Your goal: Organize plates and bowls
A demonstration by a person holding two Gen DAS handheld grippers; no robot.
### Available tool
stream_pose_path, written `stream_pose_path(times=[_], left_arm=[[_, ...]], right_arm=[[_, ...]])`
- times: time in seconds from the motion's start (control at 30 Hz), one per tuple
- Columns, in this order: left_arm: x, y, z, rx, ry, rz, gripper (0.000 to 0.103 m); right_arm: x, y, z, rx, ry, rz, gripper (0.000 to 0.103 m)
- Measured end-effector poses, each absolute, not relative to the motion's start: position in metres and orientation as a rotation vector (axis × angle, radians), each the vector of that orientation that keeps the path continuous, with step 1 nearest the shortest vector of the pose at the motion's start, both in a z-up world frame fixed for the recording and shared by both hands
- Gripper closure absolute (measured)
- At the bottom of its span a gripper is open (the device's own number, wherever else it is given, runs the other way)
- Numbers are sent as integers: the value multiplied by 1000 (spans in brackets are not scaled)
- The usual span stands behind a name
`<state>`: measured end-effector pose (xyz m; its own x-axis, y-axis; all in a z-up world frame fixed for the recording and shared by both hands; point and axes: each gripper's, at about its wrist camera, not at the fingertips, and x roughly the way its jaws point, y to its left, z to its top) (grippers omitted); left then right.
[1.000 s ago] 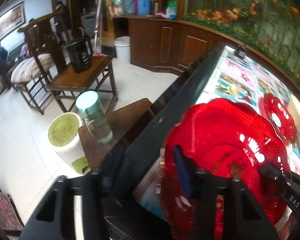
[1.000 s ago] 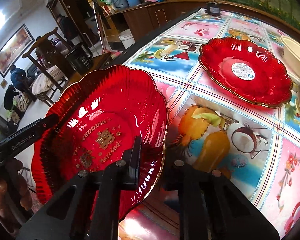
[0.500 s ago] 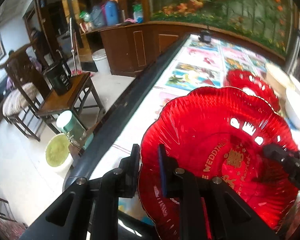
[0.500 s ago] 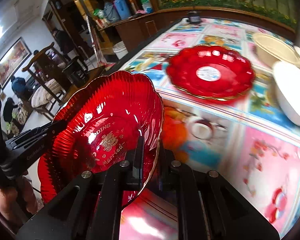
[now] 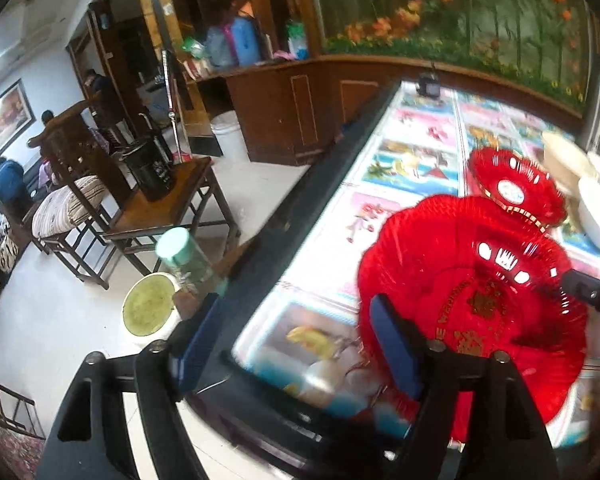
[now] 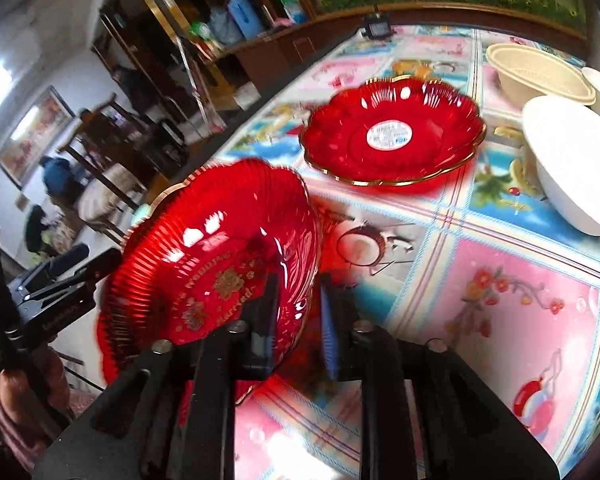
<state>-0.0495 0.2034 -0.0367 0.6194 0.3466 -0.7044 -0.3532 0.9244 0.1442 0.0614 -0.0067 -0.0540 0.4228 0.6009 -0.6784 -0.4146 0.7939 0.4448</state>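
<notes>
Right gripper (image 6: 296,320): jaws clamp rim of tilted red plate (image 6: 212,256) above counter (image 6: 500,300) | left gripper (image 5: 296,344): jaws released | advice: level plate, nest onto second red plate (image 6: 392,136).

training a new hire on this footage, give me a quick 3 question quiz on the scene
1. True or false: the right gripper is shut on the rim of the lifted red plate.
2. What marks the centre of the second red plate, which lies flat on the table?
A. a white sticker
B. a gold crown
C. a spoon
3. Fill in: in the left wrist view, the left gripper is ____, with nothing between its fingers.

Key
1. True: its fingers close on the rim, one inside the plate and one outside.
2. A
3. open
</notes>
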Motion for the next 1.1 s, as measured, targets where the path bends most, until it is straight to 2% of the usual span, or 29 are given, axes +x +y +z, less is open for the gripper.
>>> stream_pose_path(times=[0.13, 0.27, 0.43, 0.6, 0.7, 0.9, 1.1], left_arm=[[-61, 210, -9, -70, 735, 382, 25], [-40, 210, 27, -94, 659, 280, 18], [50, 209, 49, -121, 792, 122, 18], [156, 196, 10, -161, 1032, 68, 18], [200, 182, -20, -162, 1114, 68, 18], [240, 150, -65, -164, 1244, 39, 18], [255, 134, -82, -160, 1296, 38, 18]], right_arm=[[57, -41, -42, 320, 844, 633, 49], [71, -69, -37, 431, 842, 564, 49], [103, -82, -54, 647, 947, 517, 49], [122, -77, -71, 723, 995, 486, 49], [132, -78, -79, 752, 1024, 478, 49], [145, -79, -87, 788, 1033, 460, 49], [158, -80, -100, 850, 1072, 436, 49]])
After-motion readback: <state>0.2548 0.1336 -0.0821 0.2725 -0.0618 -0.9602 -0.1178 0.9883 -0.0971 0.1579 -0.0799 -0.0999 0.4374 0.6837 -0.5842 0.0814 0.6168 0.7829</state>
